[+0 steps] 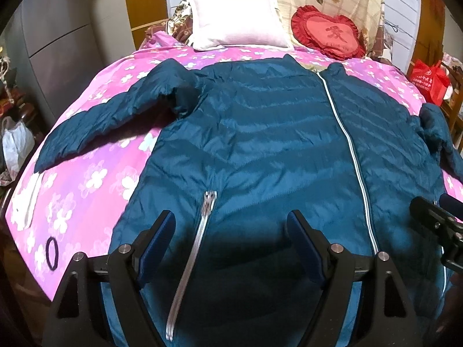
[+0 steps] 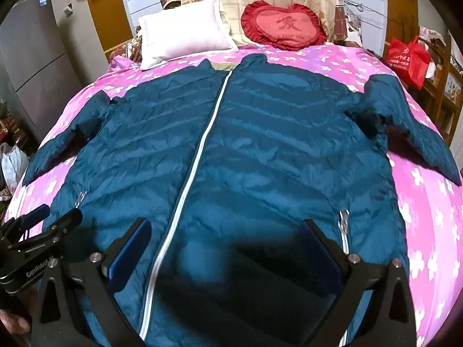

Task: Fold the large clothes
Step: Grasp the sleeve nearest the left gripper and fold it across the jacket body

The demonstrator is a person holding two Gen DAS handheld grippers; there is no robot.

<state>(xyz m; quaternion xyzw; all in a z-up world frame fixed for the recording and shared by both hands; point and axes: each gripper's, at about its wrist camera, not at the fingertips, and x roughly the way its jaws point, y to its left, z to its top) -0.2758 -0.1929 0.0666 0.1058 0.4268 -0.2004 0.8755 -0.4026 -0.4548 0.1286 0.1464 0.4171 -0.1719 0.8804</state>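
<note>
A large teal puffer jacket (image 1: 260,133) lies spread front-up on the pink flowered bed, collar toward the pillows, white centre zipper (image 1: 350,150) closed, both sleeves out to the sides. It fills the right wrist view too (image 2: 260,144). My left gripper (image 1: 231,219) is open over the jacket's lower left, near a pocket zipper (image 1: 199,237). My right gripper (image 2: 225,228) is open over the lower right part, beside the centre zipper (image 2: 196,159). Neither holds cloth. Each gripper shows at the other view's edge: the right one (image 1: 434,217), the left one (image 2: 49,219).
A white pillow (image 1: 237,26) and a red heart cushion (image 1: 330,34) lie at the bed's head. A dark hair tie (image 1: 52,253) and white cloth (image 1: 26,202) lie on the pink sheet (image 1: 86,179) at left. A grey cabinet (image 2: 37,66) stands left, a red bag (image 2: 408,60) right.
</note>
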